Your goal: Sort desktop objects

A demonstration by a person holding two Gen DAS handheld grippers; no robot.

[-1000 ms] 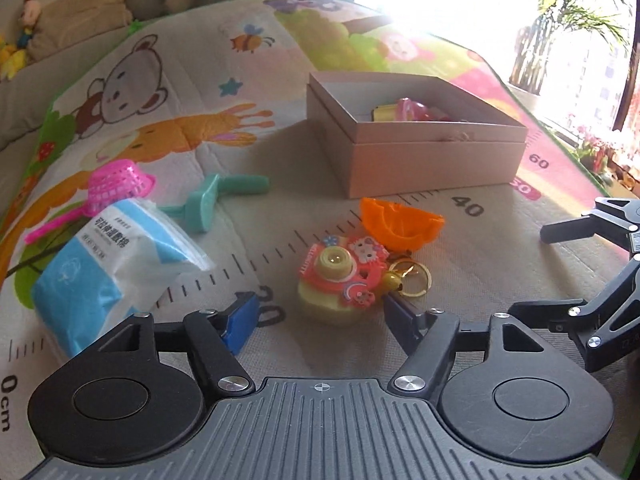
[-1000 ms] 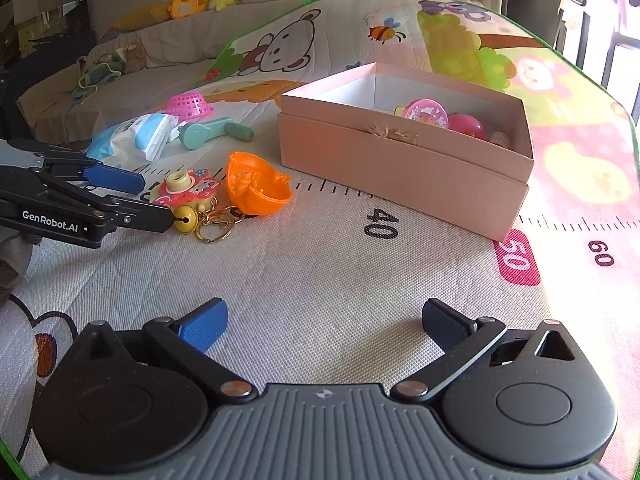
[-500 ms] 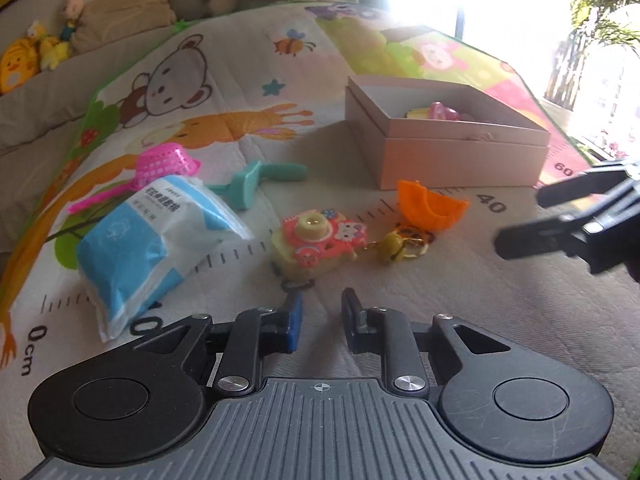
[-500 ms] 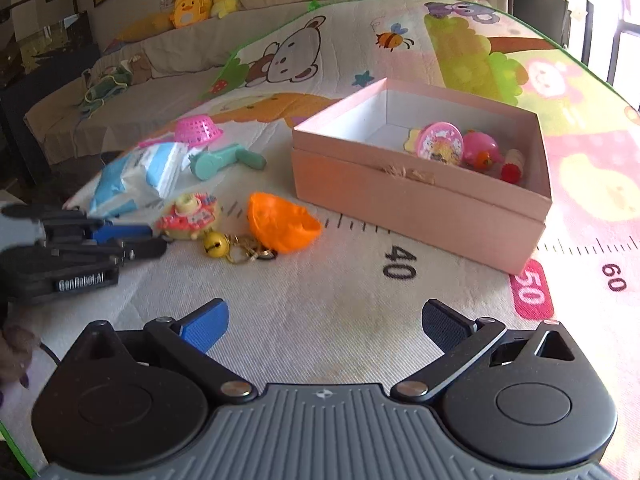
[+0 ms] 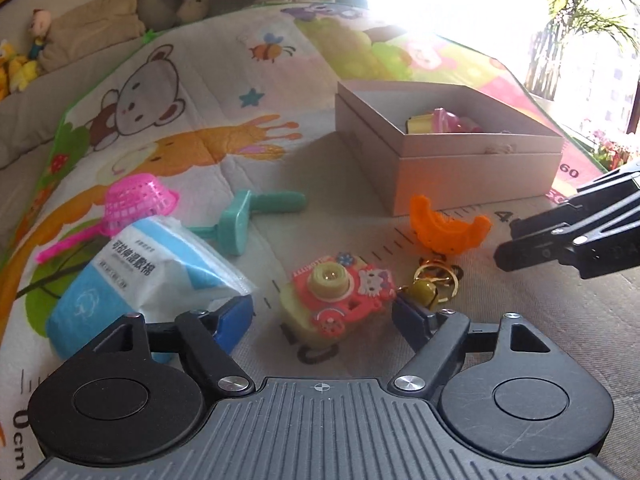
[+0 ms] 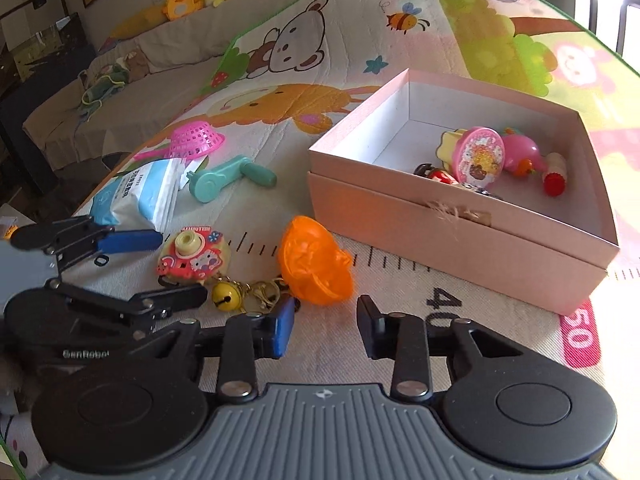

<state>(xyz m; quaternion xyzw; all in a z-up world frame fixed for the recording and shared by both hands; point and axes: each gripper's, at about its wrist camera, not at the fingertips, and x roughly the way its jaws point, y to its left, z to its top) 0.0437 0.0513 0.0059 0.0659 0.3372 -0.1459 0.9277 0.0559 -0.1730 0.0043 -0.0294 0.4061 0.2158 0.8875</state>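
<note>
The wipes pack (image 5: 132,280) is partly hidden behind the left gripper's (image 5: 322,316) jaws.

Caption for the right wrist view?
Open right tongs near orange toy; left tongs straddle camera keychain.

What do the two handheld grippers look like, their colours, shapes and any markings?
Both are black. The left gripper and right gripper each have a ribbed grey base, two round black discs, silver pivot screws and angled linkage arms. Each pairs one blue finger pad with a black one. The left's side reads GenRobot in white. No sleeve or hand shows.
</note>
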